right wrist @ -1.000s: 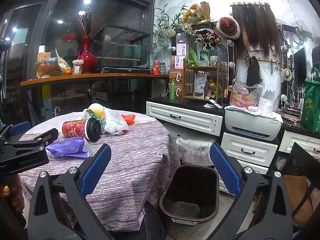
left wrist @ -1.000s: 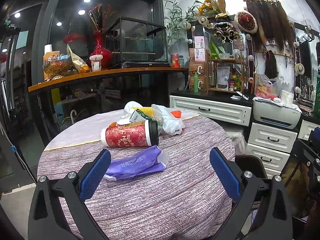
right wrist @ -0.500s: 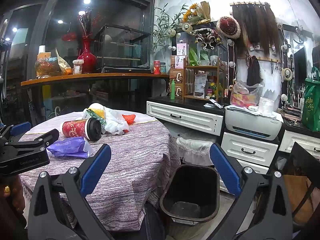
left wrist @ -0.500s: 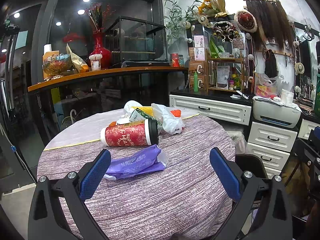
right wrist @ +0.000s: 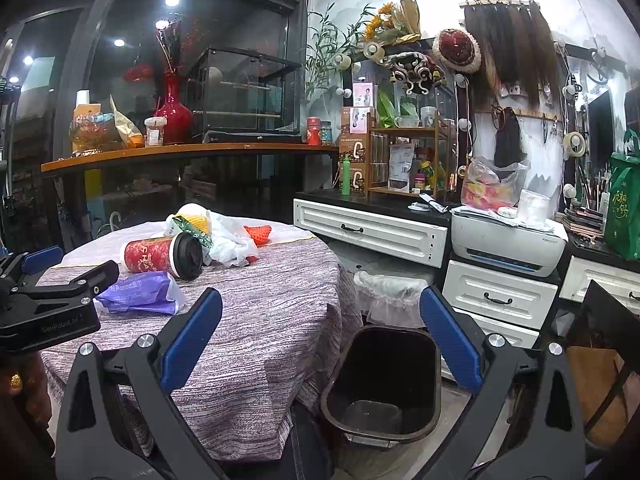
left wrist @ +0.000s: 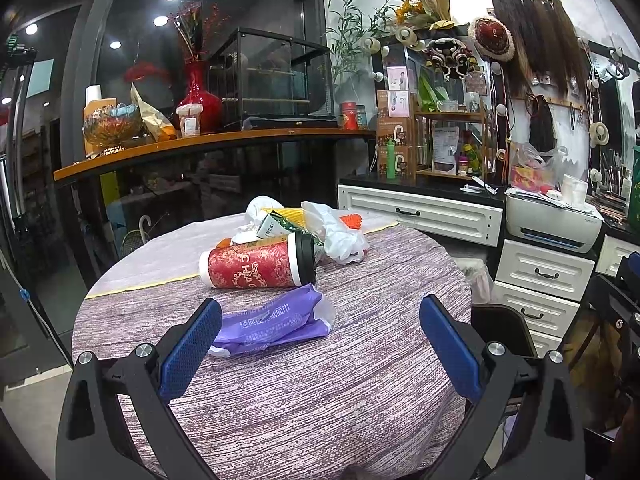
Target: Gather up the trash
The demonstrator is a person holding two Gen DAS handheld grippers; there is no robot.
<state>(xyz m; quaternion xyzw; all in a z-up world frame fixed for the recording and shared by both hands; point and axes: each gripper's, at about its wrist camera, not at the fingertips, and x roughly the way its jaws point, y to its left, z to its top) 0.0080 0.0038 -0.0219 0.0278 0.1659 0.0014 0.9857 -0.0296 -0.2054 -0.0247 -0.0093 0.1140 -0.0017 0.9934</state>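
The purple plastic packet point(left wrist: 276, 322) lies flat and crinkled near the table's front edge, soft and shiny, with a white end toward the right. Just behind it, touching or nearly so, the red paper cup point(left wrist: 256, 266) rests on its side, a gold pattern on its sleeve and a black lid point(left wrist: 306, 258) pointing right. Farther back, toward the far edge, sits a heap: a crumpled white plastic bag point(left wrist: 340, 232), a green and white carton point(left wrist: 276, 226), something yellow and ribbed point(left wrist: 290, 213), and an orange-red netted piece point(left wrist: 350, 221).

My left gripper point(left wrist: 320, 344) hangs over the near edge, blue textured pads spread wide, nothing between them; the packet sits just ahead of my left-side finger point(left wrist: 190, 350).

My right gripper point(right wrist: 320, 340) is off the table's right edge, equally wide open and empty, above the floor. Below it stands the dark, rounded-rectangular bin point(right wrist: 382, 384), open-topped, smooth plastic, close beside the draped cloth.

The round table point(left wrist: 320, 400) wears a woven, streaky mauve cloth, with a paler panel at the far edge. Beyond it, white panelled drawers point(right wrist: 370, 232) and a white printer point(right wrist: 508, 246).
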